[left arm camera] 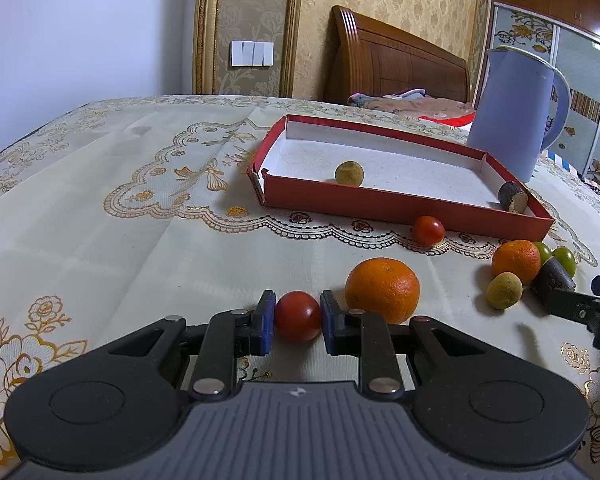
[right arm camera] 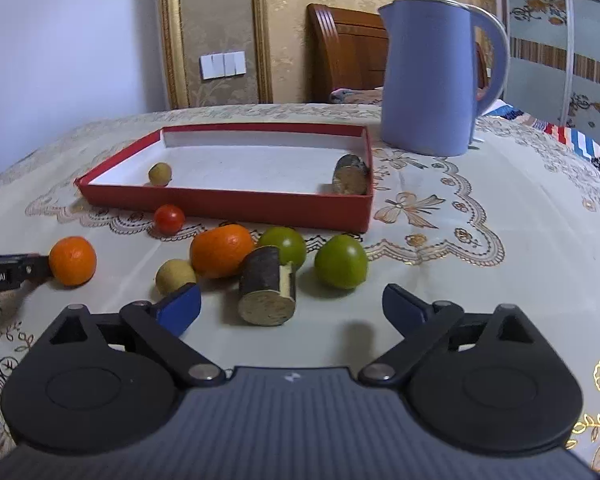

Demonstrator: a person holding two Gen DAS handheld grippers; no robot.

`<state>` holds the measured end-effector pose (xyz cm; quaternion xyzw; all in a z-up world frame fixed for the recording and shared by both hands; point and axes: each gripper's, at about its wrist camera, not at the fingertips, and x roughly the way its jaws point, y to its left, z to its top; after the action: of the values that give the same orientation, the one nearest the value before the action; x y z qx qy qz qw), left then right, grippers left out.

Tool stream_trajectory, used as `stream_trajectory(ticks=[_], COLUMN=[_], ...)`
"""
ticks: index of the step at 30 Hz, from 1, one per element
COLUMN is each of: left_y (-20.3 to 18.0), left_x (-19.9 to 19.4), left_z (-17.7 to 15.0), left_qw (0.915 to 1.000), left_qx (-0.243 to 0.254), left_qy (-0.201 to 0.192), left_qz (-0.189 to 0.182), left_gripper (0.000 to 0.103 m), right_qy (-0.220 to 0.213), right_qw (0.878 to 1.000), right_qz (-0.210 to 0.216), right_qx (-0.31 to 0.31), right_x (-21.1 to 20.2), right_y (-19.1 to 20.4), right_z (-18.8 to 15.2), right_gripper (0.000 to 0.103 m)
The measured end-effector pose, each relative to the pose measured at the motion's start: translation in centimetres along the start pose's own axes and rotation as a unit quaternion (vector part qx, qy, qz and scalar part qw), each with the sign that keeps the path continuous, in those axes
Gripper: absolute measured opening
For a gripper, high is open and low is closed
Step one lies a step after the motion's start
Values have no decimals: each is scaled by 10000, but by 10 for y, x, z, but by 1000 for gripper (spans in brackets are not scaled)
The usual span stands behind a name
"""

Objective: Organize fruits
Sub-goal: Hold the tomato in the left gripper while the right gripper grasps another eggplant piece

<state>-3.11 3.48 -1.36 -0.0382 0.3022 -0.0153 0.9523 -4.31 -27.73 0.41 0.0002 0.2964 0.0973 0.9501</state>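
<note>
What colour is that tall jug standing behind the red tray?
The jug is a pale lavender-blue with a lighter rim, clearest in the right wrist view.

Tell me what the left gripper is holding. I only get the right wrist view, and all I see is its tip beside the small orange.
Observer: The left gripper is shut on a red cherry tomato, with a blue pad on each side of it.
Operator: Is anything crowding it?
Observer: The orange sits close beside its right finger. I cannot tell whether they touch.
Operator: Anything about the red tray that I'm missing?
Observer: On the red tray, the corner nearest the left gripper is split open.
</note>
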Motion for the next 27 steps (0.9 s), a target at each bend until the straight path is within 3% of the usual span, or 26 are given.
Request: stream_trajectory(ticks=[5,8,12,21,24,27], left_y=[-1,-1,-2,-10,-12,-13], left_x=[0,0,0,1,1,1], left_z=[0,0,-1,-1,-1,-1], left_qw=[10000,10000,10000,9995,9995,9995], left_qx=[25,25,50,278,296,274], left_qy=[0,0,0,-1,8,14], left_qz=[17,17,35,117,137,135], left_gripper=[23,23,23,23,23,23], right_qy=[123,235,229,207,174,172], right_qw=[9998,9995,9995,9998,9998,9998], right_qz=[117,174,174,49,97,101], right_qx=[78,105,115,-33,-49,-44], right_x=[6,12,16,16,15,15], right_y=[-1,0,3,8,8,8], right_z=[2,4,6,5,5,5], right_gripper=[83,65,54,41,31,31])
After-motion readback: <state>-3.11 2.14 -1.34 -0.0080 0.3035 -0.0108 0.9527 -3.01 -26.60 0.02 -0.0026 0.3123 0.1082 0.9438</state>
